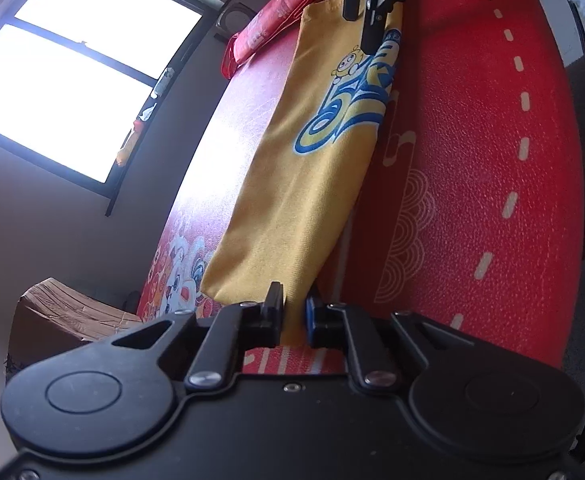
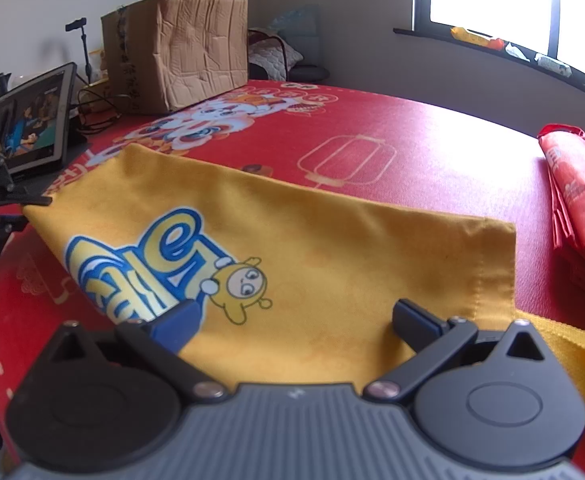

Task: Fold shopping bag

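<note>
Red patterned cloth covers the worktop [image 2: 432, 128], printed with cartoon lions, lanterns and a dashed border. One yellow bag [image 2: 332, 248] lies flat across its middle, folded into a long band, with a blue logo and a small cartoon figure facing up and a yellow strap trailing off one end.

At one end of the bag, the left tool [image 1: 294, 316] has its pads nearly together, pinching the fabric edge. At the far end, the right tool [image 2: 292, 320] stands wide open over the bag, its two blue-tipped fingers [image 2: 176, 320] resting on or just above the fabric; whether they touch cannot be told.

One cardboard box [image 2: 180, 52] stands at the worktop's edge, closed, so its contents are hidden. One stack of folded red bags [image 2: 576, 196] lies near the window side, well apart from the yellow bag.

Only the right wrist view shows a lit tablet [image 2: 32, 120], a kettle and cables beside the box. Only the left wrist view shows the right tool from outside, above the bag's far end. Both views show a bright window [image 1: 76, 68].
</note>
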A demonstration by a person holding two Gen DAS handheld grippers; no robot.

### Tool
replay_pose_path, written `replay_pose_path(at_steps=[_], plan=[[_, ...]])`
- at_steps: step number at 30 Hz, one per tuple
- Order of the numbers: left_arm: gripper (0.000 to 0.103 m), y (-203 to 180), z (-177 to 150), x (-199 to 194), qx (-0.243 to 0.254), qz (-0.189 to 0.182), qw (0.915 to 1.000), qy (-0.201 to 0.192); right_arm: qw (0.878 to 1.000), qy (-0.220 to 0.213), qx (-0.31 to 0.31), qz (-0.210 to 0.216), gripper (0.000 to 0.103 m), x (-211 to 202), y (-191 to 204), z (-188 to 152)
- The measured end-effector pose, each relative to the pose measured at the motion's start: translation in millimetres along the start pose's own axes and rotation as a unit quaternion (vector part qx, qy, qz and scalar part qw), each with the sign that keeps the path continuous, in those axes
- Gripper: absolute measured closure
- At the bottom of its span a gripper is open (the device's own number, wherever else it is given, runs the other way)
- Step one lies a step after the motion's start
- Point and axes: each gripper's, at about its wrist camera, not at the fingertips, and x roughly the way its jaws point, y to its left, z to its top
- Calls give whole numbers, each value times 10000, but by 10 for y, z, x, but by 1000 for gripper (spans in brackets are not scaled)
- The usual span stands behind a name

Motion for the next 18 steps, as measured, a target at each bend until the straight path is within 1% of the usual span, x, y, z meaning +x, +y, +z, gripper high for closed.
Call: replay_pose_path(at_steps=[3,6,18], plan=[[94,66,-9,28,-426,-149,9990,-5,10000,2,-1,3,1,1,-1,2],[95,112,-10,42,-677,-214,9975,-15,10000,5,-13,-7,1,1,4,6],[95,125,-63,-18,-1044,-224,9942,-82,10000,9,-33,-23,1,-3,10,11]])
